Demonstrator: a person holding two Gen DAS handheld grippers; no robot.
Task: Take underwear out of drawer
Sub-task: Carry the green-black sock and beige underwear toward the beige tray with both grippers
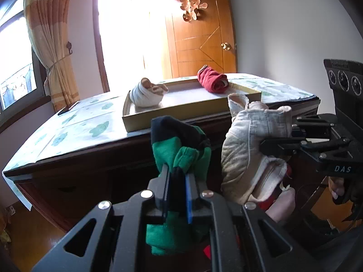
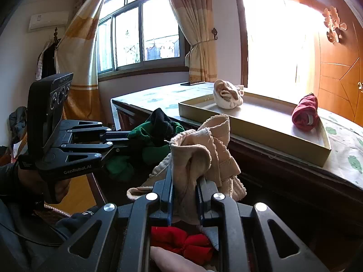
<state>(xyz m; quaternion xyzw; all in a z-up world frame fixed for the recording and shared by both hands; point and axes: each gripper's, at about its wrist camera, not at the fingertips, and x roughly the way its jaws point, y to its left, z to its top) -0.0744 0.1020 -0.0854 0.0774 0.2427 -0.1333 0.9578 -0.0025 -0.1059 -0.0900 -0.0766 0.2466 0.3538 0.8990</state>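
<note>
My left gripper (image 1: 178,173) is shut on green and dark navy underwear (image 1: 181,149), held up in front of the dresser; it also shows in the right wrist view (image 2: 156,127). My right gripper (image 2: 185,181) is shut on beige underwear (image 2: 204,154), which shows in the left wrist view (image 1: 247,149) beside the green piece. Red underwear (image 2: 181,240) lies below the right gripper, in what seems to be the drawer, mostly hidden.
A shallow cardboard tray (image 1: 181,115) sits on the dresser top (image 1: 79,131) with a rolled white garment (image 1: 146,95) and a rolled red garment (image 1: 212,80). A wooden door (image 1: 199,34) stands behind. A curtained window (image 2: 140,34) is to the left.
</note>
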